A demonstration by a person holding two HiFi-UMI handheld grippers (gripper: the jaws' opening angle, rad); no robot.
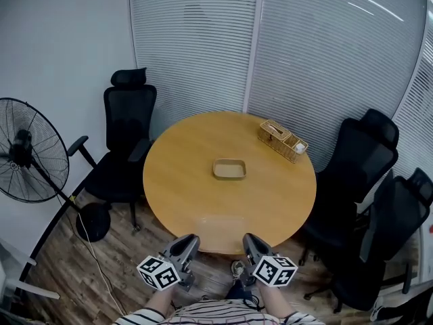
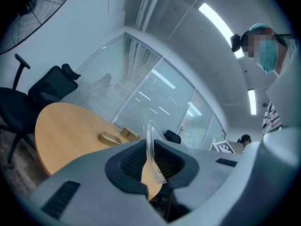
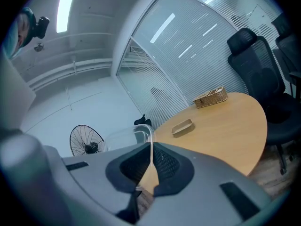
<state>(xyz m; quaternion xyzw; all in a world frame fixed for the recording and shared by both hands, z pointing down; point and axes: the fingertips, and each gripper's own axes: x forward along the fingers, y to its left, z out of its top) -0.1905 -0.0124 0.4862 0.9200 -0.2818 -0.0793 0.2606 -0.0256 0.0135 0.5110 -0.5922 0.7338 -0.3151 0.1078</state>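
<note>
Seemingly mid-carry, holding a clear plastic box (image 1: 220, 227) over the near edge of the round table (image 1: 177, 181), left gripper (image 1: 192, 238) and right gripper (image 1: 248, 238) each clamped on an opposite rim; next, likely, lowering both sides level together.

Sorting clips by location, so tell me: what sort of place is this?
Most likely a small office meeting room: a round wooden table ringed by black office chairs, and glass partition walls covered with slatted blinds.
</note>
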